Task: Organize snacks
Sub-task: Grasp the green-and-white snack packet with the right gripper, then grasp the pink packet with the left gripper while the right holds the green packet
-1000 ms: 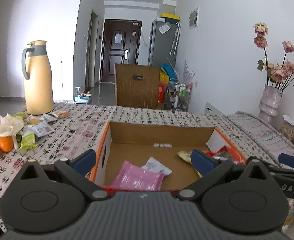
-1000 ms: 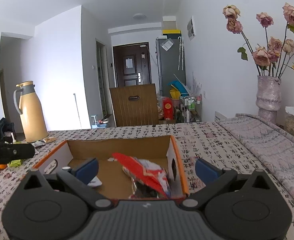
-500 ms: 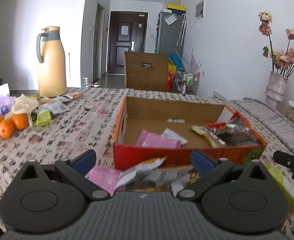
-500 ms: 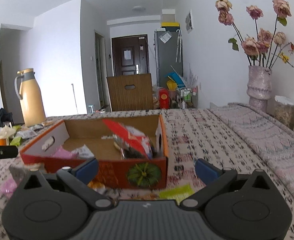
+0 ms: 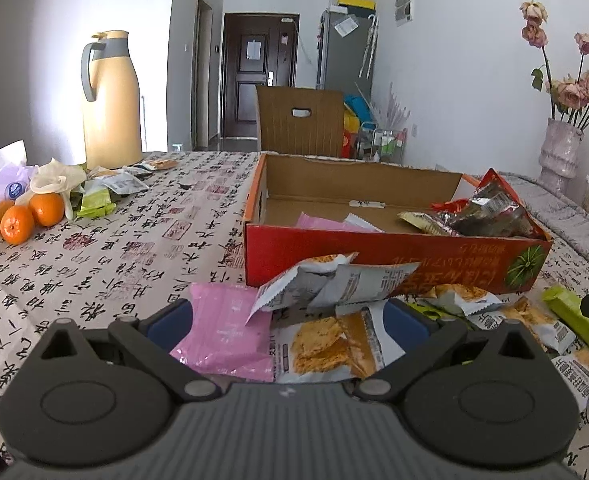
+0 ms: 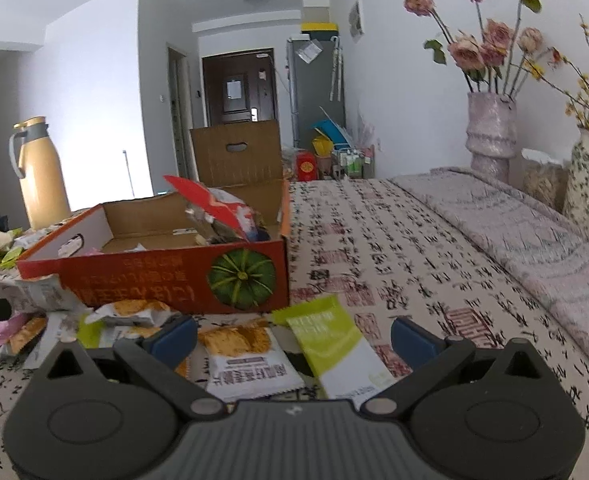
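On the far left of the table, three oranges (image 5: 30, 216) sat together next to some small green and white packets (image 5: 106, 194). Behind them stood a tall yellow thermos jug (image 5: 110, 100) with a grey handle. The tablecloth (image 5: 126, 248) had black writing and red stamps all over it.

The left gripper (image 5: 290, 318) hung low over the table with its two blue fingers wide apart and nothing between them. Under it lay a pink snack packet (image 5: 226, 332), and just beside that a white cracker packet (image 5: 326, 348) with orange crackers shown on it. More white packets were piled against the front wall of the box.

The cardboard box (image 5: 394, 256) was red outside and brown inside, with a green pumpkin picture (image 6: 241, 278) on its front. Inside it lay another pink packet on the left and a red and silver snack bag (image 5: 490, 208) leaning up at the right end.

The right gripper (image 6: 294, 338) was low too, with its fingers spread apart and holding nothing. A cracker packet (image 6: 250, 364) and a long lime-green packet (image 6: 334, 348) lay side by side under it, in front of the box.

On the far right, a pink vase (image 6: 492, 136) held dried roses.
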{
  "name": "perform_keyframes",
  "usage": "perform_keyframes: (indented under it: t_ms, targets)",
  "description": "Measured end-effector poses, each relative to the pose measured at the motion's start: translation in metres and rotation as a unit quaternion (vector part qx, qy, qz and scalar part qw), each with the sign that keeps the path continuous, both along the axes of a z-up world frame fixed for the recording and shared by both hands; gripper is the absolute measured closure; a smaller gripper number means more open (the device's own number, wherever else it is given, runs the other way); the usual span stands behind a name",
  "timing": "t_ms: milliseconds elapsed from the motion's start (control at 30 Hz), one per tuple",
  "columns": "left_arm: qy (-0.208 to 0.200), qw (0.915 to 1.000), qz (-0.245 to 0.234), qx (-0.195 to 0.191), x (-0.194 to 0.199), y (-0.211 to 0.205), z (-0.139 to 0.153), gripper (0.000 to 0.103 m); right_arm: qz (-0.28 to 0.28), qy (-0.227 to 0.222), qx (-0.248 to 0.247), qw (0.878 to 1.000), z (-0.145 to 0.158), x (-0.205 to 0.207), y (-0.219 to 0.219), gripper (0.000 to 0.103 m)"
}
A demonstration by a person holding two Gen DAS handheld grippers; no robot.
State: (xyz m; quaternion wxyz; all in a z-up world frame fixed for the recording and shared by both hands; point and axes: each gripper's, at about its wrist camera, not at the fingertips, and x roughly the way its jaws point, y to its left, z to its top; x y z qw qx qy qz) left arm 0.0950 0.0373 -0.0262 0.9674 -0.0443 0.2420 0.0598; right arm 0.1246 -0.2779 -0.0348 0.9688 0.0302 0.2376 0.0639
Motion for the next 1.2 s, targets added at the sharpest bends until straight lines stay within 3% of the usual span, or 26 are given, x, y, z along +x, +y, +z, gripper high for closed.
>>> perform_keyframes:
  t_ms: [400,467,533,633,833,933,1200]
  targets:
    - [0.0,1.0,-0.004,-0.006,0.001,0.0,-0.007,0.0,-0.02,0.033,-0.018,0.999,-0.007,0.008,-0.015,0.001]
    - [0.0,1.0,-0.005,-0.005,0.002,-0.001,-0.007,0.0,-0.018,0.044,-0.026,0.999,-0.01,0.014,-0.016,0.009]
    - [0.002,1.0,-0.005,-0.005,0.002,-0.001,-0.008,0.0,-0.015,0.063,-0.033,0.997,-0.013,0.022,-0.018,0.025]
    - [0.003,1.0,-0.004,-0.004,0.002,-0.002,-0.009,0.0,-0.009,0.091,-0.043,0.995,-0.019,0.034,-0.022,0.042]
    - [0.008,1.0,-0.001,-0.005,0.003,-0.001,-0.01,0.0,0.019,0.1,-0.051,0.993,-0.02,0.04,-0.017,0.061]
    - [0.01,0.9999,0.0,-0.005,0.004,-0.001,-0.011,0.0,0.019,0.092,-0.051,0.994,-0.02,0.037,-0.013,0.068]
    - [0.013,0.9999,-0.001,-0.007,0.005,0.0,-0.011,0.0,-0.009,0.019,-0.039,0.999,-0.011,0.019,-0.002,0.068]
